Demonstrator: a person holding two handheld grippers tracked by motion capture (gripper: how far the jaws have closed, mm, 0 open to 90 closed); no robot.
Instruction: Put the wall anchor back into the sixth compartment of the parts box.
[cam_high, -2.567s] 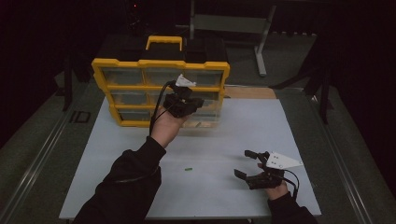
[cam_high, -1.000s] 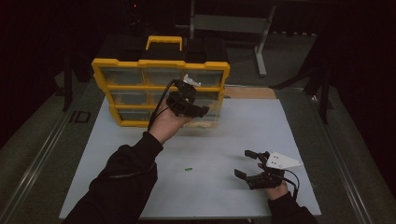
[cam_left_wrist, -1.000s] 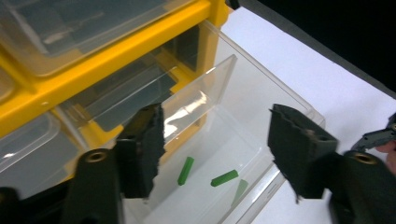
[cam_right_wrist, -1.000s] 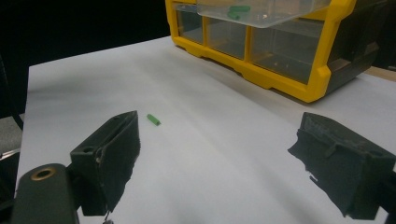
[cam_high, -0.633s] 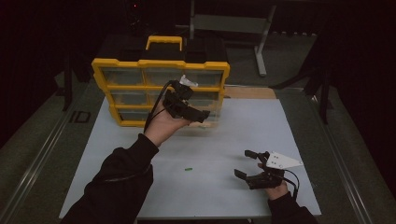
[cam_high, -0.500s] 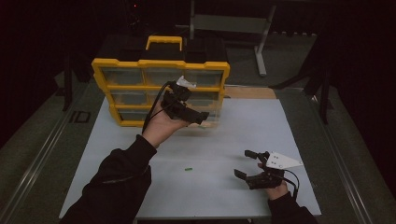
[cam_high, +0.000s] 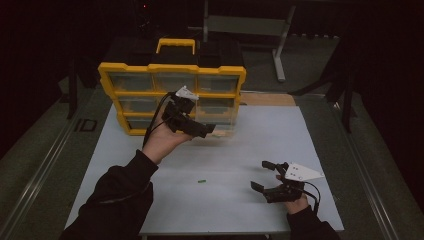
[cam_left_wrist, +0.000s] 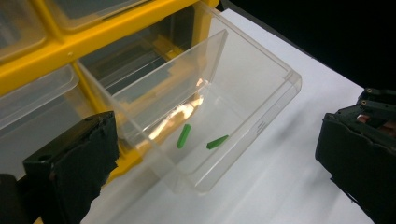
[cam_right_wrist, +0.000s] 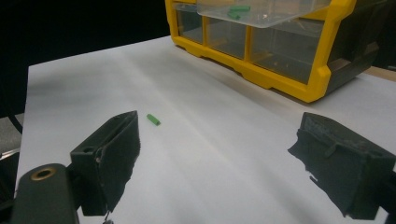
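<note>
Left gripper (cam_left_wrist: 219, 154): my jaws have just been opening and stand wide apart, nothing between them, over the pulled-out clear plastic drawer (cam_left_wrist: 261, 93).
Right gripper (cam_right_wrist: 215, 163): my jaws gape, empty, low over the white table sheet (cam_right_wrist: 243, 140).
Drawer contents: two small green plastic pegs (cam_left_wrist: 183, 136) on its floor.
Organiser: yellow-framed cabinet of clear drawers (cam_high: 172, 90); what the other drawers hold I cannot tell.
Loose piece: one more green peg (cam_high: 201, 181) lies on the sheet, well apart from the drawer.
Risk: my left jaws could knock the protruding drawer and spill its pegs; a careless pinch might flick the loose peg away.
</note>
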